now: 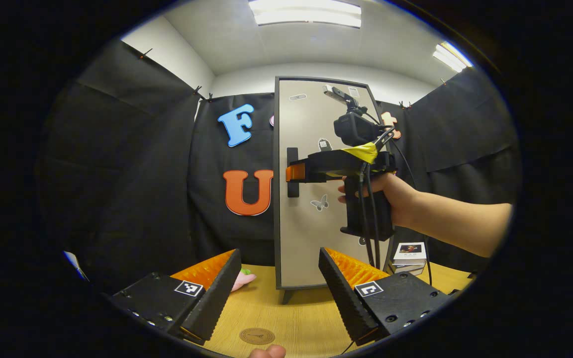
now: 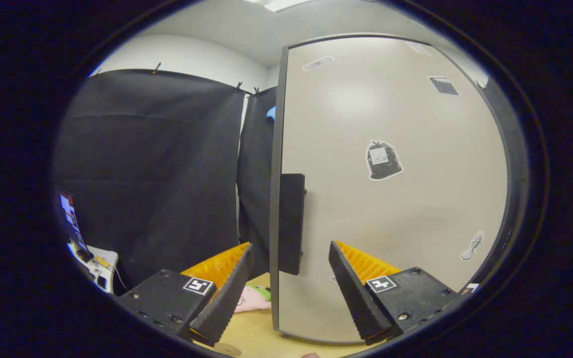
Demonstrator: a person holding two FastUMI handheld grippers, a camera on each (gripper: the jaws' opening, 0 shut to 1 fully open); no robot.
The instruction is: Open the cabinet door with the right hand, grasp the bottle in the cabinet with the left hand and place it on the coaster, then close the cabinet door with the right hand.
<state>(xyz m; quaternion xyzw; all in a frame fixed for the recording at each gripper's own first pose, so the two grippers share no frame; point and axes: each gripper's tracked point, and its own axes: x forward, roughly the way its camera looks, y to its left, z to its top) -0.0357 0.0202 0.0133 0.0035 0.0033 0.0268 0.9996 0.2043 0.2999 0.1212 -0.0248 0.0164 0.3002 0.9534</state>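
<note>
A tall cabinet with a beige door in a dark frame stands on the wooden table; the door looks shut, so what is inside is hidden. My right gripper, held by a hand, reaches the black vertical handle at the door's left edge. In the right gripper view the handle lies between the open fingers of the right gripper. My left gripper hovers open and holds nothing, low in front of the cabinet. A round brown coaster lies on the table just beneath it.
A pink soft toy lies on the table left of the cabinet's foot. A small stack of boxes sits to the cabinet's right. Black cloth walls close in the booth. Some equipment stands far left in the right gripper view.
</note>
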